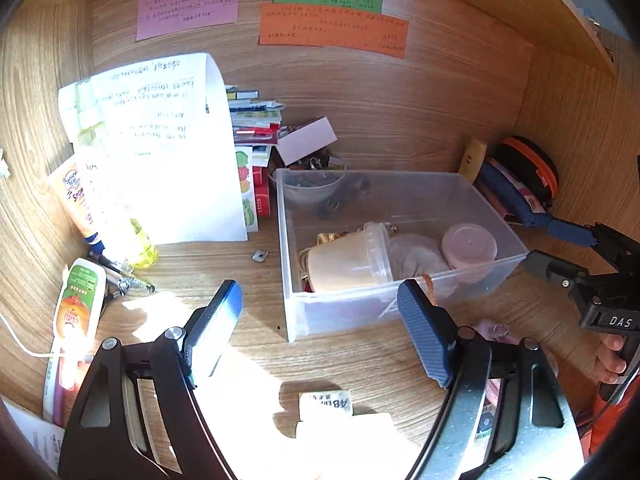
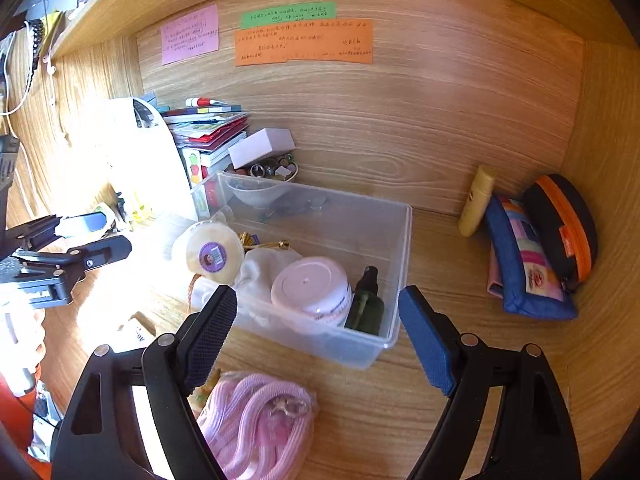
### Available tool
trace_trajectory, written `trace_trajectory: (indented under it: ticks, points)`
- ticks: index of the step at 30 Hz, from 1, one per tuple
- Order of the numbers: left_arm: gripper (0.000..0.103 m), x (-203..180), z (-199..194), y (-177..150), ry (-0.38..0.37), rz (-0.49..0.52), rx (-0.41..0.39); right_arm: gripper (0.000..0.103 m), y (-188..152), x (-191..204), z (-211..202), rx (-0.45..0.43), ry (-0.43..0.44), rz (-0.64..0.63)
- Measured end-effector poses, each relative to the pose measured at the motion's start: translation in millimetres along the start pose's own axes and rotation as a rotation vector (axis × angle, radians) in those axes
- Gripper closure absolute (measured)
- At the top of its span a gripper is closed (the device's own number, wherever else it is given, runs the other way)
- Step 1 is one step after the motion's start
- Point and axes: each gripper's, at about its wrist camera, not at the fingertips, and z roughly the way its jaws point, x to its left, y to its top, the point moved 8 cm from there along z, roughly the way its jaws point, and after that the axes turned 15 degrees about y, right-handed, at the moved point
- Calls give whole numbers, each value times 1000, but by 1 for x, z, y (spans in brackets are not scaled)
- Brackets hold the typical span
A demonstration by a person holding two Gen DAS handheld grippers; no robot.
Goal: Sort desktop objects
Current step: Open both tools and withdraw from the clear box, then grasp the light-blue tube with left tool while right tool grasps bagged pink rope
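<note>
A clear plastic bin [image 1: 404, 312] [image 2: 396, 248] stands on the wooden desk. It holds a cream tub [image 1: 344, 264] [image 2: 212, 252] on its side, a pink-lidded jar [image 1: 470, 246] [image 2: 310, 286], a white cloth [image 2: 260, 268] and a dark green spray bottle [image 2: 366, 304]. My left gripper [image 1: 320, 328] is open and empty in front of the bin. My right gripper [image 2: 318, 328] is open and empty at the bin's near edge, above a pink mesh pouch [image 2: 256, 420]. It also shows in the left wrist view [image 1: 568, 256].
A white eraser [image 1: 326, 404] lies near the left gripper. Tubes [image 1: 76, 308], pens and a yellow bottle [image 1: 140, 248] crowd the left. A paper sheet [image 1: 168, 152] leans on stacked books [image 2: 208, 128]. A blue pencil case [image 2: 524, 264], black-orange case [image 2: 564, 224] and yellow tube [image 2: 476, 200] sit right.
</note>
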Motion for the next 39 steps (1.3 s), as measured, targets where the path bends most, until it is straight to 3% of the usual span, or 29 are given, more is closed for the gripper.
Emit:
trace_trajectory:
  ticks: [8,18,21,30,39]
  points:
    - [23,8,-5,-37,21,40,46,21,-33,21,6,93,23,-10]
    - [23,-11,-1,-88,22,139,135,21,-74,46,29,227,50,-29]
    - [23,-12,0,-100,22,147,158,21,-82,44,35,279,24,-21]
    - [22,-21,12,-123,-28,142,240,21,-90,33,46,395,5,-14]
    - [17,-32,17,-122,-8,153,227,20,-94,24,55,432,30,0]
